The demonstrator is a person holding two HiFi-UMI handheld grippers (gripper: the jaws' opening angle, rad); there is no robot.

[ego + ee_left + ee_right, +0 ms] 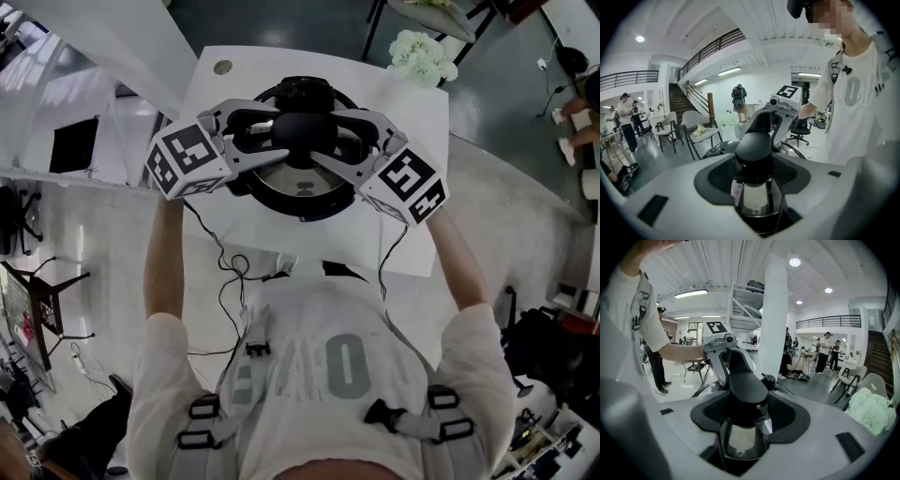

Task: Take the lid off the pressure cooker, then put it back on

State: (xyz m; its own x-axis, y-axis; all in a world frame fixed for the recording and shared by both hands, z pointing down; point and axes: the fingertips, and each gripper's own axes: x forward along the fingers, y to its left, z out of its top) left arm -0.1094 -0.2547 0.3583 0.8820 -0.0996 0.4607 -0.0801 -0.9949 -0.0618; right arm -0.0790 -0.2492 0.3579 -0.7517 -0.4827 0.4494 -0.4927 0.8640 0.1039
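White table [267, 239] under pressure cooker [292, 184], pale floor [525, 234]

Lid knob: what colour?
Black. The knob shows best in the right gripper view, close up between the jaws.

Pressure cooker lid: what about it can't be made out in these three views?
Head view: left gripper and right gripper, both clamped on the lid handle, cover much of the lid; whether it is locked, seated or lifted is unclear.
Left gripper view: that gripper's own body hides the lid's rim; the white tag on the handle stem is too small to read.
Right gripper view: its own body again blocks the rim.
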